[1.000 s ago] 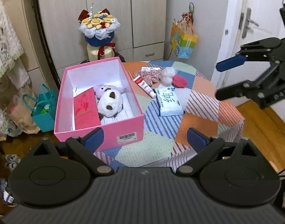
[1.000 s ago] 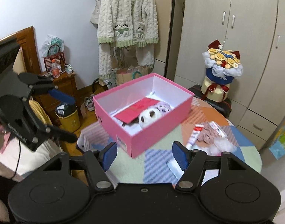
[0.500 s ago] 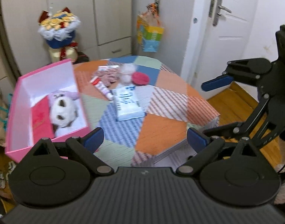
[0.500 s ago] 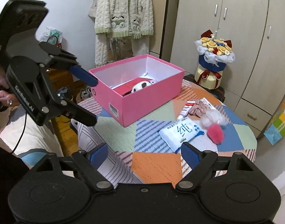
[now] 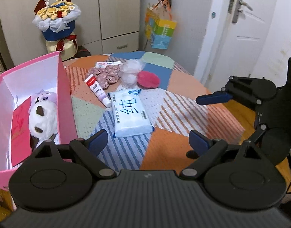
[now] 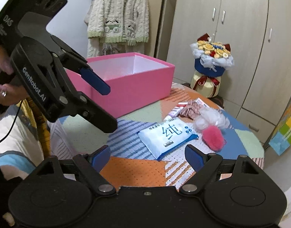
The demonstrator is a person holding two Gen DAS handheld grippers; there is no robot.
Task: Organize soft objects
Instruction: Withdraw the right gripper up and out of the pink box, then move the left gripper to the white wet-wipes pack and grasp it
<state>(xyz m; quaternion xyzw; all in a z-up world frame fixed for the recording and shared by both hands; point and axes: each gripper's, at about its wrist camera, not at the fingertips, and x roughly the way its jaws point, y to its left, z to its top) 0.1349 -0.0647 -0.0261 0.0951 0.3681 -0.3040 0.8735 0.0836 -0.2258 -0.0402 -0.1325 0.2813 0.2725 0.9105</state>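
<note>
Patchwork table point(image 5: 183, 102): tissue pack point(image 5: 129, 114) mid-table looks soft, light; I'd pinch its long sides; both grippers point(image 5: 148, 140) point(image 6: 147, 157) gape empty.

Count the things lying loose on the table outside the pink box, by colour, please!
Pink: 2, a fluffy pink pompom and a pink floral fabric scrunchie
White: 3, a mesh bath puff, a toothpaste tube, a small flat carton
Blue: 1, a wet-wipes pack
Total: 6
</note>
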